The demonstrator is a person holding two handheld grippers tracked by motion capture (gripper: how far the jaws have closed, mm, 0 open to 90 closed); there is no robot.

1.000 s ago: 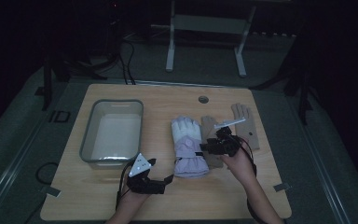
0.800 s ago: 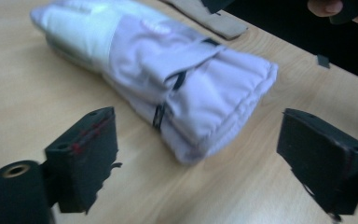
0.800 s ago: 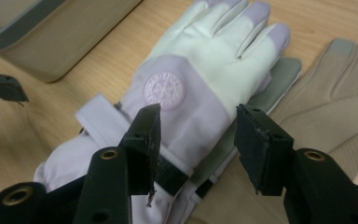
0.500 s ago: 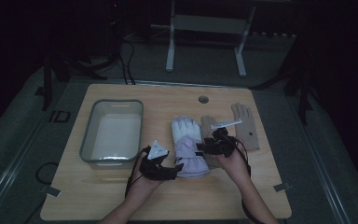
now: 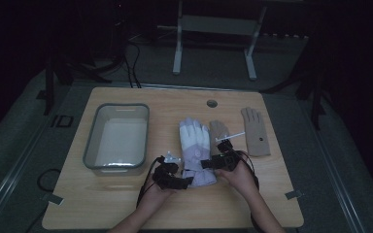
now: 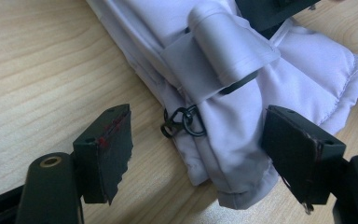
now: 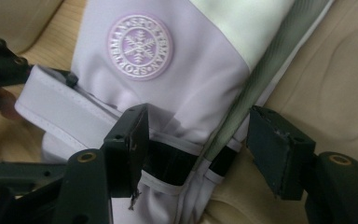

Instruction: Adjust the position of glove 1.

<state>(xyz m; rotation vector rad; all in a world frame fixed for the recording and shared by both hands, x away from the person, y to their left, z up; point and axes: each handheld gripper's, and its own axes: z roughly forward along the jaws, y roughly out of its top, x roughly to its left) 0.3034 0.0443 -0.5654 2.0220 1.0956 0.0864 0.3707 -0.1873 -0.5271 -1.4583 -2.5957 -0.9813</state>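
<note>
A round snowflake badge [image 7: 139, 46], lettering unreadable, sits just beyond the right gripper [image 7: 200, 149] fingers, spread astride the one lilac glove's [image 5: 195, 150] cuff. Left gripper [image 6: 205, 149] fingers spread around its cuff corner. Two tan gloves [image 5: 255, 131].

The left gripper [image 5: 187, 181] is moving in from the desk's [image 5: 126, 204] near edge toward the cuff of the lilac ski glove [image 5: 195, 145], its jaws now spread around that cuff, while the right gripper [image 5: 208, 164] is edging leftward onto the glove's wrist.
</note>
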